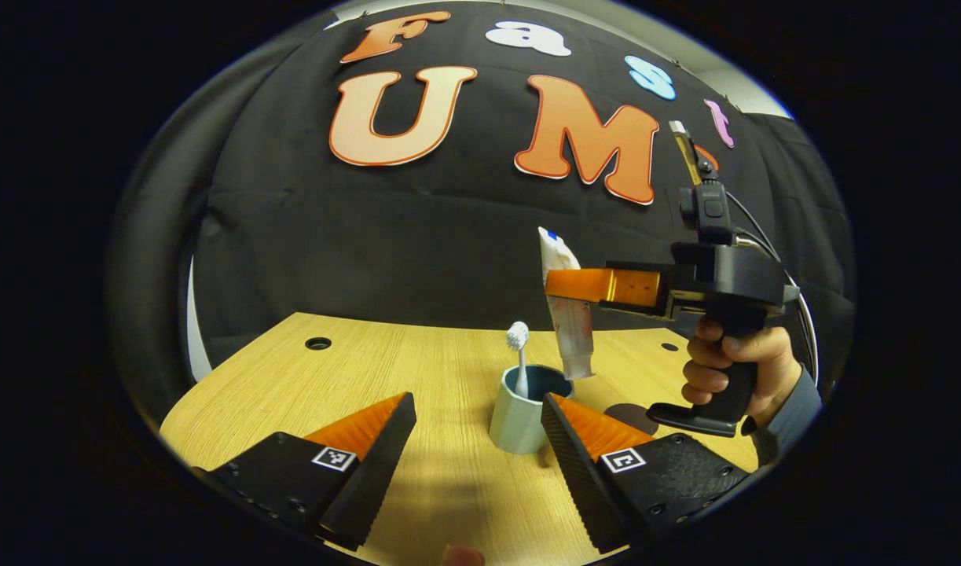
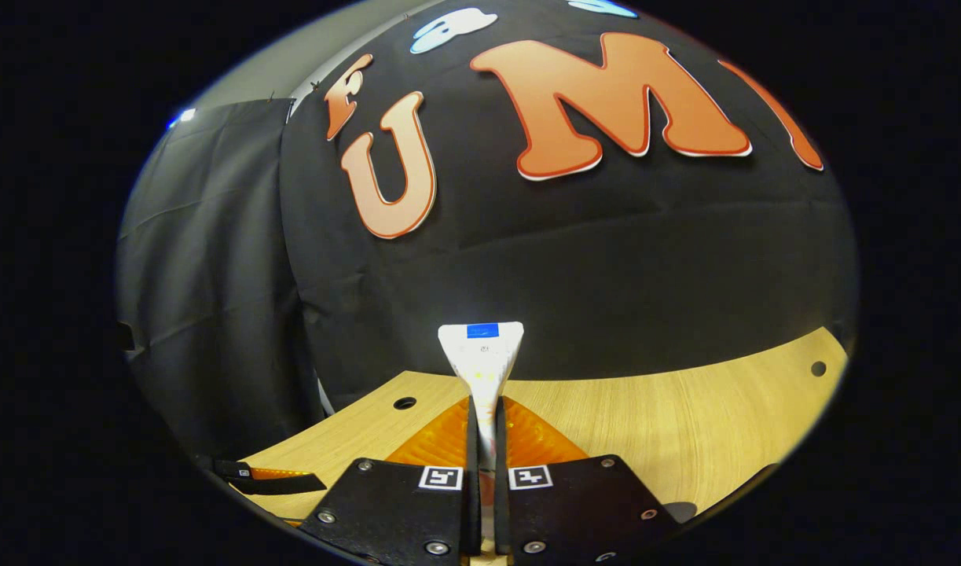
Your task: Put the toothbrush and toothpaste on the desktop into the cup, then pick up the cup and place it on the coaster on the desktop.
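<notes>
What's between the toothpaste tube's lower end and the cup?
Nothing: in the left gripper view, the toothpaste hangs just above the cup rim, beside the toothbrush.

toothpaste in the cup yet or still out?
Out. The right claw holds the toothpaste upright above the cup; the toothbrush is inside.

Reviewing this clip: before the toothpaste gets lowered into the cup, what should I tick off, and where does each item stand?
1. Right gripper shut on the toothpaste: ok; the right gripper view shows both fingers pressing the tube.
2. Tube hanging cap-down over the cup: ok, though near the rim's right side.
3. Toothbrush already in the cup, head up: ok.
4. Cup upright on the table: ok.
5. Left gripper open, not touching the cup: ok.
6. Coaster unobstructed: cannot tell, partly hidden.
</notes>
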Tool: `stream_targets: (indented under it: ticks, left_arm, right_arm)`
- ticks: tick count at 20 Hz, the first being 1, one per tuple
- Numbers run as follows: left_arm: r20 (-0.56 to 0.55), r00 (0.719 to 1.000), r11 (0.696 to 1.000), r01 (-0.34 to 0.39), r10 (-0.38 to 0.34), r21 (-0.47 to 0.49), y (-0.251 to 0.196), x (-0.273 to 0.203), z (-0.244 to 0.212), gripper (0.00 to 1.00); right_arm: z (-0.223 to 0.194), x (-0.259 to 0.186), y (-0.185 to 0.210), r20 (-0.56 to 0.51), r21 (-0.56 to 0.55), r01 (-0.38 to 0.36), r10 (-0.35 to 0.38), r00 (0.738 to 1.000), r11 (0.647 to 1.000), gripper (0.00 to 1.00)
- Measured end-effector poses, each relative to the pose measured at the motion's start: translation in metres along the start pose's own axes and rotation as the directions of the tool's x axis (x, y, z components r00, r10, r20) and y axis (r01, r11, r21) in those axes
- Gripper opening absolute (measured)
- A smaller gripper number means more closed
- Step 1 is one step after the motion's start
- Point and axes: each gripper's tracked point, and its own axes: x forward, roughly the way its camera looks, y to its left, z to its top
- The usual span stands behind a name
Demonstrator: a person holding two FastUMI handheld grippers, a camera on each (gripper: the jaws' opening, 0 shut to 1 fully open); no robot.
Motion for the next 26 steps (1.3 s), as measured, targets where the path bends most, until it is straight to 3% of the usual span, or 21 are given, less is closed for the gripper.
stream_targets:
  ticks: [7, 14, 20, 21, 26]
  left_arm:
    - [-0.018, 0.999, 1.000, -0.027, 0.027, -0.013, 0.009, 0.002, -0.010, 0.97]
    - [-0.074, 0.997, 0.999, -0.009, 0.006, -0.040, -0.003, 0.006, -0.026, 0.97]
    - [-0.117, 0.993, 0.998, 0.024, -0.031, -0.059, -0.025, 0.012, -0.027, 0.97]
    - [-0.128, 0.991, 0.998, 0.025, -0.032, -0.054, -0.028, 0.013, -0.029, 0.97]
    - [-0.176, 0.983, 0.999, 0.042, -0.046, -0.030, -0.047, 0.021, -0.030, 0.97]
  right_arm:
    - [-0.030, 0.020, 0.001, -0.048, -0.011, 0.004, -0.005, 0.999, 1.000, 0.07]
    - [-0.047, 0.016, -0.007, -0.102, -0.073, 0.025, -0.033, 0.994, 0.997, 0.12]
    - [-0.060, -0.019, -0.020, -0.215, -0.141, 0.045, -0.075, 0.974, 0.989, 0.28]
    - [-0.058, -0.025, -0.024, -0.222, -0.148, 0.048, -0.081, 0.972, 0.988, 0.36]
    - [-0.036, -0.065, -0.035, -0.205, -0.160, 0.054, -0.087, 0.975, 0.986, 0.47]
